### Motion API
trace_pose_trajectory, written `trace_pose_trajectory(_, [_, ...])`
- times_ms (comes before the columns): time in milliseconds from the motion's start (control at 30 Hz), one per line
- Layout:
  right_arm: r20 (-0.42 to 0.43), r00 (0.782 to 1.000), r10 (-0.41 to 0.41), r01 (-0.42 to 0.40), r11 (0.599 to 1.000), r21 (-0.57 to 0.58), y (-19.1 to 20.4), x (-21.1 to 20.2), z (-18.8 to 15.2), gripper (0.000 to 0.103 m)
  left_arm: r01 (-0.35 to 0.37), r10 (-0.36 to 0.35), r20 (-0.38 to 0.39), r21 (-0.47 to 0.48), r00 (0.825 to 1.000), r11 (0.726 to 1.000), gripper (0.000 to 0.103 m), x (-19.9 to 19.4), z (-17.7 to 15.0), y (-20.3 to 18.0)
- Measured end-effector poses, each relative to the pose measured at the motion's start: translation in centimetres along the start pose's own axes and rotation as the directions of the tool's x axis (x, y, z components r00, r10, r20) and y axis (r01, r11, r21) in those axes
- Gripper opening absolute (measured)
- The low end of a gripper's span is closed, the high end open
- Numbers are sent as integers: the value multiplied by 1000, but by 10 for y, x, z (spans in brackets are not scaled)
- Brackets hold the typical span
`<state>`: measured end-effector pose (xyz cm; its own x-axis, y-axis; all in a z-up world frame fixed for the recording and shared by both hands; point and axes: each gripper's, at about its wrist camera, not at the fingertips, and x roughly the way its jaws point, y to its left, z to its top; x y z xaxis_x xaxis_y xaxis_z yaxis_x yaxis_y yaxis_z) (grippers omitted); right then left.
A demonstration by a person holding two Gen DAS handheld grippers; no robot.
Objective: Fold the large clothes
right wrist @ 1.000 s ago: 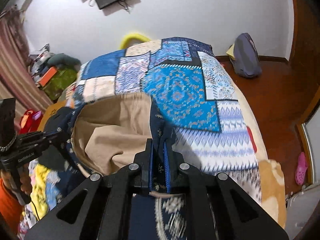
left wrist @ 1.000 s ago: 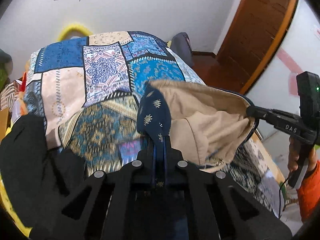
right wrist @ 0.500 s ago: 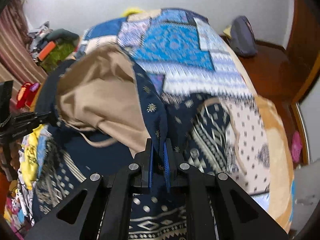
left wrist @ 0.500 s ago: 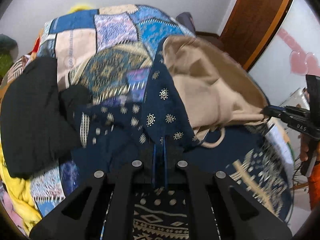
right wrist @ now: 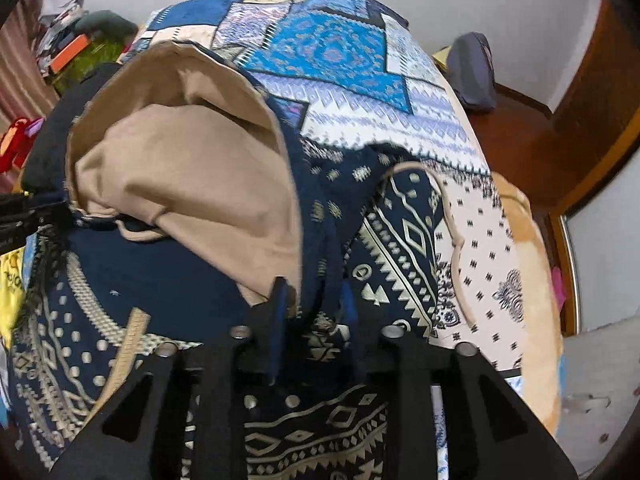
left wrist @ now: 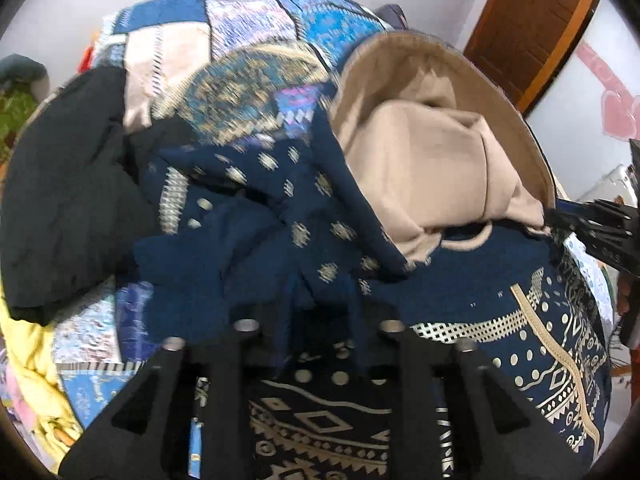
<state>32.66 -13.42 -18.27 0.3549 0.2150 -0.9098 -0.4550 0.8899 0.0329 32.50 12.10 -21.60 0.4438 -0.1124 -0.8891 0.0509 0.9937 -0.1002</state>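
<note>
A large navy garment (left wrist: 272, 240) with cream print and a tan lining (left wrist: 420, 160) lies on the bed, its top part folded down so the lining (right wrist: 180, 168) faces up. My left gripper (left wrist: 320, 320) points steeply down over the folded edge. Its jaws are opening, and a navy fold lies loose between them. My right gripper (right wrist: 314, 304) is opening too, its blue pads (right wrist: 280, 304) apart on either side of the navy hem (right wrist: 320, 248). Each gripper shows at the edge of the other's view: the right one (left wrist: 592, 224) and the left one (right wrist: 24, 216).
A blue patchwork bedspread (right wrist: 332, 48) covers the bed. A black garment (left wrist: 60, 200) and yellow cloth (left wrist: 32, 360) lie at its left side. A wooden door (left wrist: 532, 28) stands far right. A grey bag (right wrist: 472, 72) sits on the floor, and clutter (right wrist: 72, 48) is piled by the curtain.
Both grippers came down from holding the garment's edge up to laying it over the lower part on the bed. Their jaws, shut on the hem before, have now parted.
</note>
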Motion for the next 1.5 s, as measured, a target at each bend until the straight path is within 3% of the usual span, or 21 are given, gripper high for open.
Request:
trace_pose_trajectory(100, [60,998,17,-17,1000,-4,1,-14,10,33,-7,7,52,5,999,1000,49,-17,8,1])
trace_pose_trajectory(200, [99,994,38,-39,999,4,1,-18,26,39,4,-5,88,9,996,1000,50,-28,23,1])
trace_pose_trajectory(400, [107,993,43,-44,999,-2,10,-2,64,39,22,-24,117,19,993,1000,51,-29,58,0])
trace_pose_trajectory(700, [83,994,76,-72,996,-49,29,27,100,39,65,-69,100,43,993,997,51,7,99,-7])
trace_pose_trajectory(933, [124,984,128,-122,991,-59,37,41,112,36,80,-84,88,39,993,996,50,34,116,-9])
trace_pose_trajectory(967, [129,982,135,-127,990,-67,39,41,113,28,86,-89,88,32,992,996,49,36,117,-9])
trace_pose_trajectory(1000, [128,981,142,-134,988,-74,41,41,114,18,94,-96,89,27,991,995,38,38,119,-8])
trace_pose_trajectory(1033, [124,981,151,-142,987,-78,43,41,115,14,105,-106,83,25,991,994,25,39,120,-8])
trace_pose_trajectory(1100, [120,980,160,-150,985,-84,44,40,116,9,131,-132,72,20,989,991,8,40,121,-9])
trace_pose_trajectory(1300, [155,967,201,-187,977,-101,41,5,104,6,236,-236,92,14,967,972,6,7,112,-14])
trace_pose_trajectory(1500, [182,954,237,-216,968,-127,35,-41,74,5,275,-283,118,85,952,958,6,-44,83,-35])
